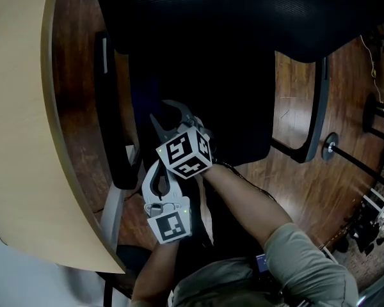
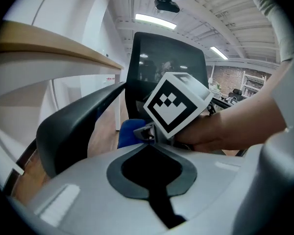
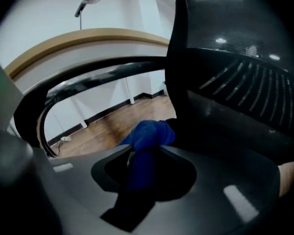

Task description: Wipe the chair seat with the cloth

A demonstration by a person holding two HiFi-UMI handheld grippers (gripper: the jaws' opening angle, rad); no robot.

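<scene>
- The right gripper (image 3: 144,148) pinches a blue cloth (image 3: 148,133) between its jaws. A bunched wad pokes out past the tips and a darker tail trails back between them.
- This gripper hangs over the black chair seat (image 1: 237,101), on the side nearer the desk-side armrest (image 3: 98,75) and the curved wooden desk (image 1: 19,107).
- The left gripper (image 2: 148,142) has its jaws pressed together on nothing. It sits just behind the right gripper's marker cube (image 2: 176,104).
- Risk: only a narrow fold looks nipped, so dragging it across the seat fabric could tug the cloth free.
- Risk: the two grippers are almost touching (and the armrest is close), so a wide sweep could knock them together or clip the armrest.
- Risk: the bunched wad offers only a small face, so strips of the seat may go unwiped.
- Hard to make out: the head view is very dark, and the cloth cannot be picked out against the seat there.
- No view shows whether the cloth touches the seat.
- The person's arms cover the seat's front edge, and the mesh backrest (image 3: 235,58) is cut off at the frame edge.
</scene>
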